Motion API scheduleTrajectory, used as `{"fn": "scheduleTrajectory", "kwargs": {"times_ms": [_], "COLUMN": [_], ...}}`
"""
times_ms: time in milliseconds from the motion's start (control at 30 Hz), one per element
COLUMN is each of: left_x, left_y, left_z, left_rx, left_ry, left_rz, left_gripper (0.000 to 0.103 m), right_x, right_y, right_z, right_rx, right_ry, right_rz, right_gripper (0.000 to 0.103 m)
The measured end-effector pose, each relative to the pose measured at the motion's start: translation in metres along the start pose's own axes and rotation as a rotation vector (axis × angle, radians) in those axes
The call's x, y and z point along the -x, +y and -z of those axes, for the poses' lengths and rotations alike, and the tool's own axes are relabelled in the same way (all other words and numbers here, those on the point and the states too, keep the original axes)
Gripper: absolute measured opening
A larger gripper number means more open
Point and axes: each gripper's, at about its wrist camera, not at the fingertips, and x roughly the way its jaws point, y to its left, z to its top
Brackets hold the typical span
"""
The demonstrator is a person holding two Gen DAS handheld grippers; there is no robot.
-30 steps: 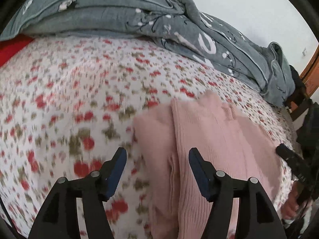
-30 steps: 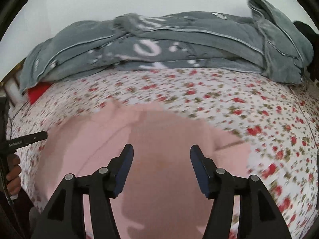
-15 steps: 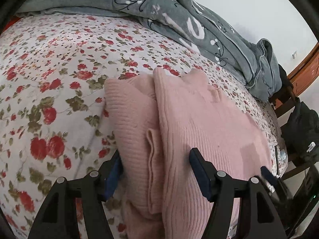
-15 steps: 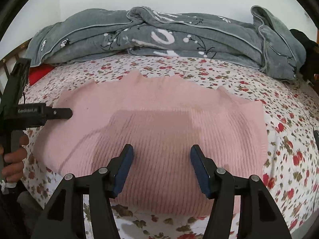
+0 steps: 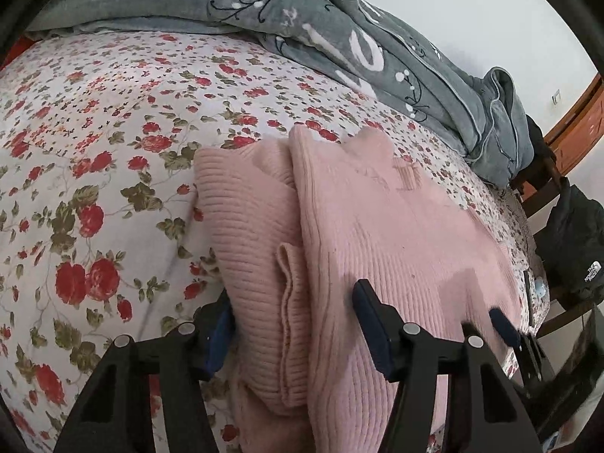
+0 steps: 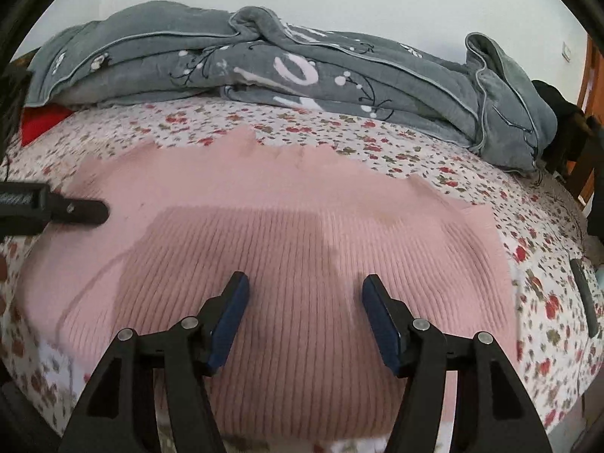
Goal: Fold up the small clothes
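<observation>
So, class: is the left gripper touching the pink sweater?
Touching. In the left wrist view the left gripper straddles the pink sweater's folded edge; its jaws are closing, one finger already against the knit.

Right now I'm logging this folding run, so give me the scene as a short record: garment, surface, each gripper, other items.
garment: pink knit sweater, lying flat, one side folded in
surface: floral bedsheet
left gripper: jaws closing around the sweater's folded side edge, one finger tucked at its edge, grip not certain
right gripper: open, just above the sweater's near edge, holding nothing
other items: grey blanket bunched along the far side of the bed
</observation>
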Motion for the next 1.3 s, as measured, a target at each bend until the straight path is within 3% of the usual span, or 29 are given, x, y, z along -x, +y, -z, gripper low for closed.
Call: {"fn": "scheduleTrajectory", "kwargs": {"times_ms": [233,400,633,800,1133,1300], "left_x": [0.000,0.002,0.006,0.020,0.052,0.049], "left_y": [-0.003,-0.005,-0.010,-0.025,-0.102,-0.150], "left_z": [0.003,0.005,0.004,-0.005,-0.022,-0.027], "left_rx": [-0.004,-0.002,0.017,0.014,-0.032,-0.060], "left_ry": [-0.006,-0.006,-0.016,-0.020,-0.048,-0.052], "left_rz": [0.000,-0.013,-0.033,-0.066,-0.130,-0.173], "left_gripper": [0.059,0.058,0.026,0.023,0.023,0.022], "right_x": [0.013,0.016,0.029,0.043,0.065,0.066], "right_y": [0.004,0.007,-0.019,-0.042,-0.127,-0.172], "right_z": [0.036,0.036,0.029,0.027,0.021,0.022], "right_rx": [-0.002,0.004,-0.063,-0.098,-0.192,-0.223], "right_ry": [0.028,0.043,0.059,0.035,-0.015,0.003], "right_rz": [-0.002,0.000,-0.151,-0.174,-0.149,-0.127], "right_gripper": [0.060,0.060,0.061,0.061,0.061,0.061]}}
